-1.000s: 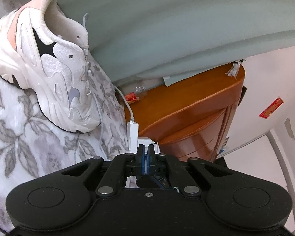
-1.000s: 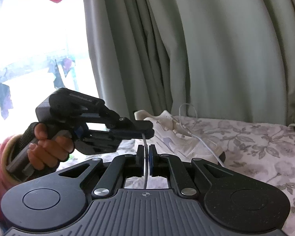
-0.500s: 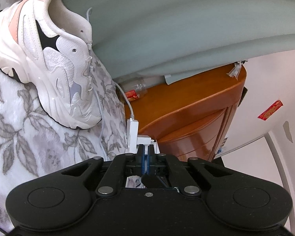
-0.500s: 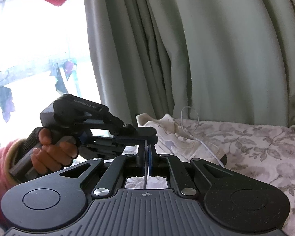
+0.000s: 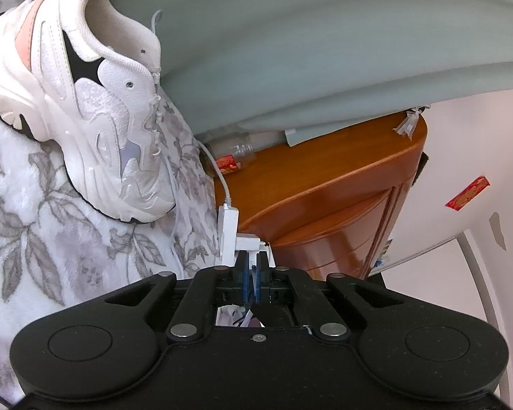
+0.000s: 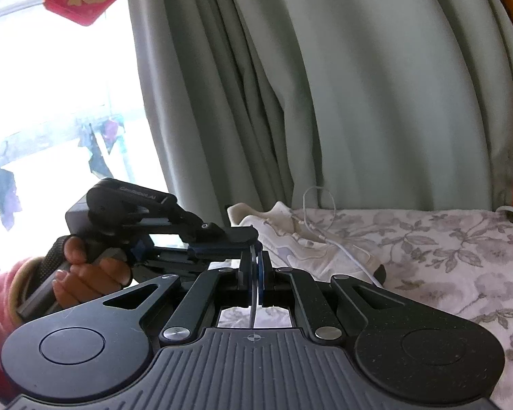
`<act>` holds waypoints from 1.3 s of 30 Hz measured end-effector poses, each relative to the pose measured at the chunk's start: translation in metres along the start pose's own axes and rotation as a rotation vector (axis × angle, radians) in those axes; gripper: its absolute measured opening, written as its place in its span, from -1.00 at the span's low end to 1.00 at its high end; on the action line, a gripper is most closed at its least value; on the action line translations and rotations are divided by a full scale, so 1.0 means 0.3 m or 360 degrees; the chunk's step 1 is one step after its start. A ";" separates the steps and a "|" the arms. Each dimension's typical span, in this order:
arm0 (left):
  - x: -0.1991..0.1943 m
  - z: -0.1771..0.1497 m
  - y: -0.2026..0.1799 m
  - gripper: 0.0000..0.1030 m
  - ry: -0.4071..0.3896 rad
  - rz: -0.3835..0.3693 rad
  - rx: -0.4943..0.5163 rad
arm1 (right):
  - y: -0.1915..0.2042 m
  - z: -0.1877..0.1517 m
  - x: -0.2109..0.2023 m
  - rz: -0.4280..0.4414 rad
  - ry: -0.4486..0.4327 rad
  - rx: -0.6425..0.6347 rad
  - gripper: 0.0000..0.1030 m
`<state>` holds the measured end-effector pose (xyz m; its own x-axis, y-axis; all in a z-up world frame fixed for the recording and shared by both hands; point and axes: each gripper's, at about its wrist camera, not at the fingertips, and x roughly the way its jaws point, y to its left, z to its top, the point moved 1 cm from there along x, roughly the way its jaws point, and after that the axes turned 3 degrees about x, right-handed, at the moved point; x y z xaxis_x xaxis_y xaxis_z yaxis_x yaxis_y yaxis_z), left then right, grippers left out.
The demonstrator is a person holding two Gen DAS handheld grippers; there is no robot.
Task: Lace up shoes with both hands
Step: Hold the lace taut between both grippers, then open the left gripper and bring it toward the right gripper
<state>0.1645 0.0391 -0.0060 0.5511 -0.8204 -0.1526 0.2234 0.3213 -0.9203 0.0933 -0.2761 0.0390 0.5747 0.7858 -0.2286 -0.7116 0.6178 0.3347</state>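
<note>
A white sneaker with a pink heel lies on a floral blanket; it also shows in the right wrist view. Its thin white lace runs from the eyelets toward me. My right gripper is shut on the lace, which passes between its pads. My left gripper is shut on a strand of lace near the right gripper; seen from the right wrist, the left gripper reaches in from the left, its tip just above the right one's fingers.
Grey-green curtains hang behind the bed. An orange wooden cabinet stands beside the blanket, with a plastic bottle and a white charger with cable near its edge. A bright window is at the left.
The left wrist view has shifted, so the sneaker sits lower and more central. In the right view the left gripper has come closer to the right gripper's tips. Both stay shut.
</note>
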 end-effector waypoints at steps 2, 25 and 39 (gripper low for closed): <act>-0.002 0.004 0.007 -1.00 -0.0005 0.0005 -0.0007 | -0.003 -0.001 -0.004 0.0001 -0.0005 0.0011 -0.96; 0.053 0.202 -0.198 -0.94 0.0194 0.0693 0.1205 | -0.241 0.146 0.181 0.0244 0.0261 -0.0226 -0.96; 0.272 0.169 -0.167 -0.65 0.0612 0.0815 0.1720 | -0.358 0.162 0.353 0.0479 0.0476 -0.0380 -0.96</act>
<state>0.2392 -0.0198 0.0459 0.5402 -0.5132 -0.6670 0.6970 0.7169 0.0129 0.2501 -0.2607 0.0234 0.2127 0.8832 -0.4181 -0.9214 0.3237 0.2152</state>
